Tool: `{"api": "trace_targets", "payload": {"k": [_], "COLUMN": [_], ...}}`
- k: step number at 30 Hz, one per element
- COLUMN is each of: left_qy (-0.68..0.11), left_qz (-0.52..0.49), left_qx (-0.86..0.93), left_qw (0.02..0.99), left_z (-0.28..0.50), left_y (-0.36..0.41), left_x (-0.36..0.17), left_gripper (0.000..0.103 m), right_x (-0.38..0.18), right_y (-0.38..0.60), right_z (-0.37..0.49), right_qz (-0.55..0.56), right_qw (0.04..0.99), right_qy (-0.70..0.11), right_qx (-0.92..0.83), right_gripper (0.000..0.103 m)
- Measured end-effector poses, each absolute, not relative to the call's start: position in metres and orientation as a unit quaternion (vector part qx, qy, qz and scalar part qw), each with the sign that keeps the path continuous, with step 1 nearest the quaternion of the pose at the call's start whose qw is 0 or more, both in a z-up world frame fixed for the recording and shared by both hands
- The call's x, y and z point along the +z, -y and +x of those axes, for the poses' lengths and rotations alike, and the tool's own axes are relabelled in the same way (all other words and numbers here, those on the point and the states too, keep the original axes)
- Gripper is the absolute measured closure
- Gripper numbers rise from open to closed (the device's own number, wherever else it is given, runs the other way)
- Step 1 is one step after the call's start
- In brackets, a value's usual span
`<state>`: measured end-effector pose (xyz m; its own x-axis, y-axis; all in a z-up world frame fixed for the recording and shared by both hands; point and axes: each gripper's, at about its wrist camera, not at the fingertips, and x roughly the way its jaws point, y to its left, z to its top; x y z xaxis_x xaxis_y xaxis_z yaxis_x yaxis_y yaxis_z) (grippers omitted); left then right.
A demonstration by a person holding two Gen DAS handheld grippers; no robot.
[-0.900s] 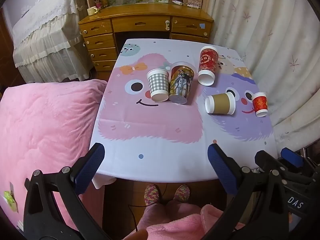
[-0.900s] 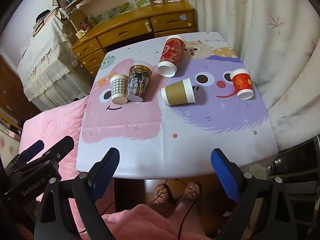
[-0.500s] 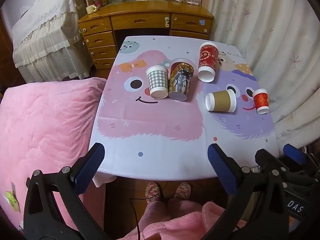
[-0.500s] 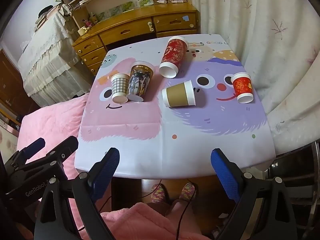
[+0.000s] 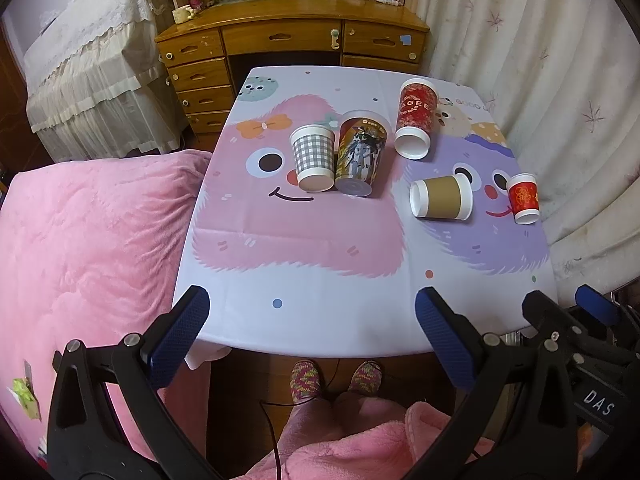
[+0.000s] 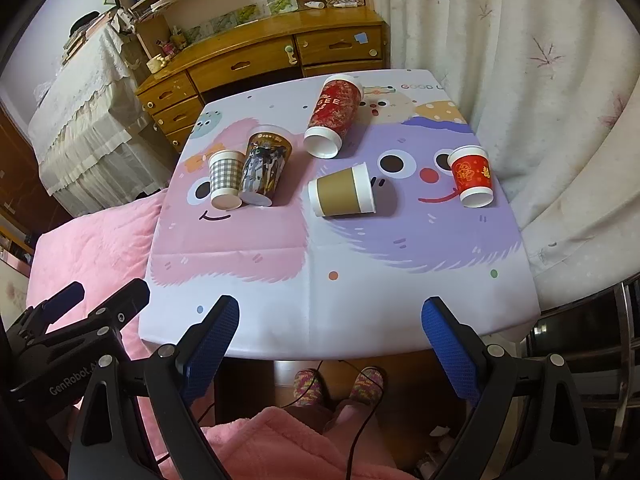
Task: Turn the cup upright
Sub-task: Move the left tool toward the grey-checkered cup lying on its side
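Several paper cups lie on their sides on a table with a pink and purple cartoon cloth (image 5: pixel 304 252) (image 6: pixel 400 280). A grey checked cup (image 5: pixel 313 157) (image 6: pixel 225 178) lies beside a tall printed cup (image 5: pixel 361 153) (image 6: pixel 263 169). A tall red cup (image 5: pixel 415 117) (image 6: pixel 334 115) lies farther back. A brown cup (image 5: pixel 442 197) (image 6: pixel 344 192) lies sideways at mid right. A small red cup (image 5: pixel 523 197) (image 6: pixel 471 175) lies at the right edge. My left gripper (image 5: pixel 310 334) and right gripper (image 6: pixel 330 344) are both open and empty, held before the table's near edge.
A pink blanket (image 5: pixel 88 240) covers the bed left of the table. A wooden desk with drawers (image 5: pixel 288 44) stands behind the table. White curtains (image 6: pixel 520 60) hang on the right. The person's slippered feet (image 5: pixel 336 376) are under the table's near edge.
Both grippers have pulled back and risen slightly, so the table looks a little farther off. No cup has moved. Both grippers stay open.
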<state>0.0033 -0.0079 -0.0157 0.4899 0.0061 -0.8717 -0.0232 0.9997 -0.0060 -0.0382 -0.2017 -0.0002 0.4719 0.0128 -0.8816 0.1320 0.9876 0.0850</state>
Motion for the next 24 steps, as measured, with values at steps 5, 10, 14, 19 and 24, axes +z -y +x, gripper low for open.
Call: {"api": "trace_targets", "payload": {"k": [5,10,14,19,24], "left_qy": [-0.505,-0.482,-0.461,-0.463,-0.469], "left_qz": [-0.007,0.006,0.014,-0.001,-0.027], "left_qx": [0.006,-0.002,-0.007,-0.002,0.017], "left_qw": [0.863,0.876,0.887,0.887,0.883], "left_z": [0.002,0.0,-0.002,-0.001,0.001], "left_y": [0.016,0.031,0.046,0.051,0.047], "left_x": [-0.016,-0.005,0.007,0.013,0.015], "left_gripper": [0.001,0.001,0.003,0.003,0.003], "right_x": [0.001,0.004,0.007,0.009,0.01], "right_y": [0.213,0.22,0.229,0.236,0.236], "right_z": [-0.04,-0.041,-0.039,-0.034,-0.033], "right_qz": [0.079,0.076,0.082,0.082,0.073], "right_qw": [0.857,0.862,0.867,0.876,0.887], "right_qy": [-0.508,-0.5,-0.491,-0.475,-0.455], "right_qx": [-0.038,-0.038,-0.03,-0.023,-0.005], "right_gripper": [0.009,0.009,0.009,0.009,0.009]}}
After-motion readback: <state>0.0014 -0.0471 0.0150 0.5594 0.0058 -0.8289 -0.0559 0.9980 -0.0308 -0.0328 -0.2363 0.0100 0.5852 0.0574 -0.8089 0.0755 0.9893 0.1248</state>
